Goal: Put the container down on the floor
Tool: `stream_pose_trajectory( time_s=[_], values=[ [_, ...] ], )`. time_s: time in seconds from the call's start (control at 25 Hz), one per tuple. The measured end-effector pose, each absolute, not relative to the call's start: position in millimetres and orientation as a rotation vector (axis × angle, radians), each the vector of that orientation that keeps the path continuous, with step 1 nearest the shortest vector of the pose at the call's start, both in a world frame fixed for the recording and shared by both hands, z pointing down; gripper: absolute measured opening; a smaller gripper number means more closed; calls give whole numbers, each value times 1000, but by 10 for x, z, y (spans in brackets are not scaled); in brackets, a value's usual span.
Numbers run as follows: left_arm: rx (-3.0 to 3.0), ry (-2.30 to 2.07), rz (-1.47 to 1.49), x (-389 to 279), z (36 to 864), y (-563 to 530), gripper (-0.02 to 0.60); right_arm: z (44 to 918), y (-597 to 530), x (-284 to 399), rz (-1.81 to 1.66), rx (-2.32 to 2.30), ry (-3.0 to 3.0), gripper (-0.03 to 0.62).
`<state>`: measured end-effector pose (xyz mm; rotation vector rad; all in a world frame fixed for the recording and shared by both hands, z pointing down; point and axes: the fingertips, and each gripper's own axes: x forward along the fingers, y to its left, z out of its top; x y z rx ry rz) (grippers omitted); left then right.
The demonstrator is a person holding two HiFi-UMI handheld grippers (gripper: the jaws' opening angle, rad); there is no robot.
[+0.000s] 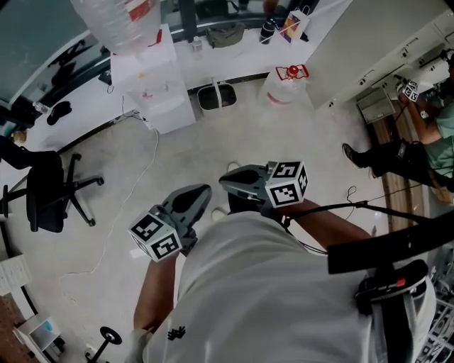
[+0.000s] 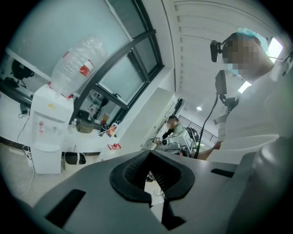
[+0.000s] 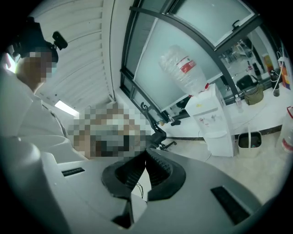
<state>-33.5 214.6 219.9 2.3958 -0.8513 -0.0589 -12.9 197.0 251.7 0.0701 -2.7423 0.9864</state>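
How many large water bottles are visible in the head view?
2. An inverted bottle sits on the white dispenser; a red-capped bottle stands on the floor beside the bin. Others may be hidden.

In the head view the big clear upturned water bottle (image 1: 117, 21) on the white dispenser (image 1: 152, 92) is cut off by the top edge, and the seated person in dark trousers (image 1: 418, 149) is cut by the right edge. The wearer's white shirt (image 1: 262, 291) hides the pale floor (image 1: 284, 142) straight below it. The things on the long white counter (image 1: 248, 57) are too small to tell, as is any print on the clear plastic container with a red cap (image 1: 284, 85).
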Motion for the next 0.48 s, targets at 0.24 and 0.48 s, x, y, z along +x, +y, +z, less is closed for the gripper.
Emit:
stream_pose_trajectory(
  time_s=[0.24, 0.48],
  values=[
    [2430, -851, -39, -348, 2194, 2219, 11, 2489, 2078, -164, 945, 64, -2752, 17],
    [2441, -878, -19, -333, 2221, 2331, 11, 2468, 2155, -194, 913, 45, -2770, 17]
  ],
)
